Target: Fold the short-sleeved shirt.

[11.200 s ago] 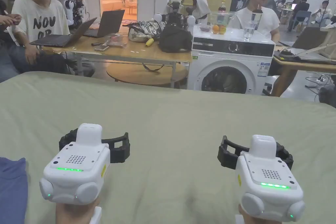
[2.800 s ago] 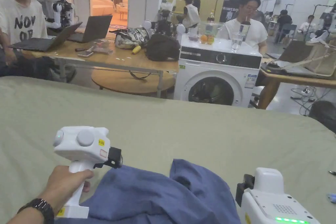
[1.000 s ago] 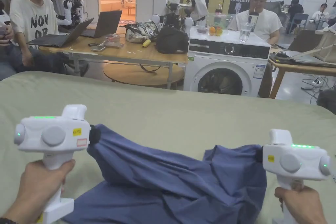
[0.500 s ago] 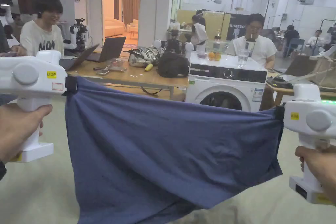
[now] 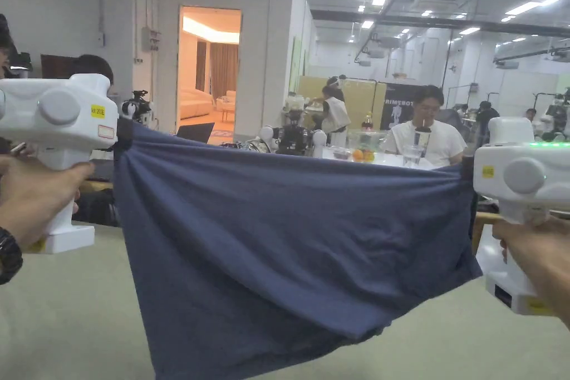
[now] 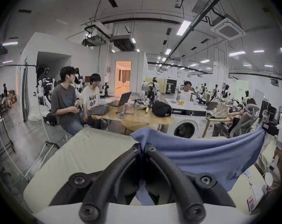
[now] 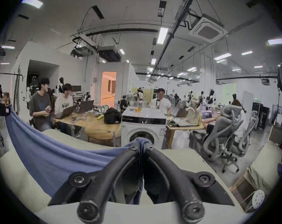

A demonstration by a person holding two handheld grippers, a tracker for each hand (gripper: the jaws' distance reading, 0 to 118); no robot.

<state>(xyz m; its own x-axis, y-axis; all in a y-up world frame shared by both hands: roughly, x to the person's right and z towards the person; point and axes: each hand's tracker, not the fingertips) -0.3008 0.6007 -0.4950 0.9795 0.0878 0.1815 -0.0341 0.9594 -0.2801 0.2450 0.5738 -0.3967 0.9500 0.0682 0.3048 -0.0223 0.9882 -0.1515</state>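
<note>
Both grippers — left (image 6: pixel 142 148) and right (image 7: pixel 142 144) — are clenching the shirt (image 5: pixel 289 247), holding it stretched in air above the bed (image 5: pixel 61 309). Spreading step is underway — next it likely needs laying flat.

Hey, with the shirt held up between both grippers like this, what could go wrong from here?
1. The left gripper and right gripper each pinch a small bunch of the blue shirt, so a corner might slip out.
2. The sagging lower edge may land creased on the green surface.

left tongs (image 5: pixel 123 136) raised, jaws clamped, right tongs (image 5: pixel 467 167) level, jaws clamped
</note>
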